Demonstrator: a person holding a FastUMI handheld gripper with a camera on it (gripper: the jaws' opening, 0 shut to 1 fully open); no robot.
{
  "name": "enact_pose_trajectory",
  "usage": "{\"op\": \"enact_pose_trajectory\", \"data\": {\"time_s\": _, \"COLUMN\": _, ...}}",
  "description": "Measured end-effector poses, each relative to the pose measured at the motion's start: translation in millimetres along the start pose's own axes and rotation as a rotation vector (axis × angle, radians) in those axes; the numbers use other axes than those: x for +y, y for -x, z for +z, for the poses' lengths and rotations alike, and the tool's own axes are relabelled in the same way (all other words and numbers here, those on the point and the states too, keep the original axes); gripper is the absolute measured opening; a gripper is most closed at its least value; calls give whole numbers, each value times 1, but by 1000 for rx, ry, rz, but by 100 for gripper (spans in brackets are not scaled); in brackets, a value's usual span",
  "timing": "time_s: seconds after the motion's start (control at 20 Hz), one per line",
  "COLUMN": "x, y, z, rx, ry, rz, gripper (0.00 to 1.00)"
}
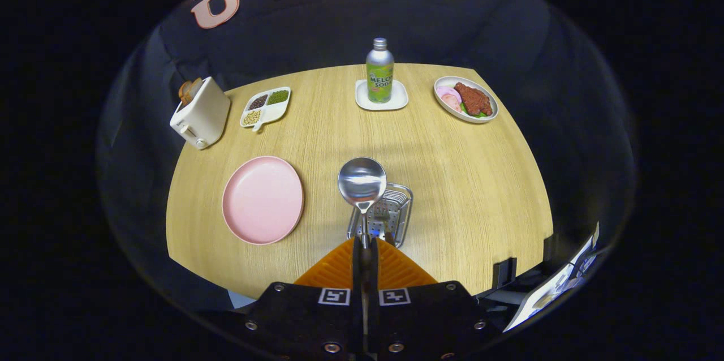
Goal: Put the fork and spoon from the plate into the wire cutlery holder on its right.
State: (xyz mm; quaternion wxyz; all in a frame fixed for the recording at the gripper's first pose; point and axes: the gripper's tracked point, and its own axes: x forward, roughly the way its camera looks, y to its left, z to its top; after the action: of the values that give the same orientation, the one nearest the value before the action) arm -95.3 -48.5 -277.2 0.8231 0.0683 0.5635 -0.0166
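Fingers (pixel 365 245) clamp spoon (pixel 362 183) above cutlery holder (pixel 403 219).

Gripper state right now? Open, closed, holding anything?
Gripper: jaws closed on the spoon handle, bowl up, above the wire holder, where the fork already sits.

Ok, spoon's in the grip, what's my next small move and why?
Probably lower it and release: the gripper is shut on the spoon handle, bowl raised above the wire cutlery holder, which seems to hold the fork already; the pink plate is bare.
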Motion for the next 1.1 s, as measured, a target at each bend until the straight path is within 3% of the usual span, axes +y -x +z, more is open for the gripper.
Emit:
{"op": "enact_pose_trajectory", "data": {"time_s": 0.15, "x": -18, "y": 0, "z": -9, "rx": 83, "ry": 44, "rz": -13, "gripper": 4}}
{"op": "enact_pose_trajectory", "data": {"time_s": 0.7, "x": -19, "y": -26, "z": -25, "rx": 404, "ry": 131, "rz": 104, "gripper": 4}}
{"op": "enact_pose_trajectory", "data": {"time_s": 1.1, "x": -14, "y": -50, "z": -17, "rx": 475, "ry": 165, "rz": 101, "gripper": 6}}
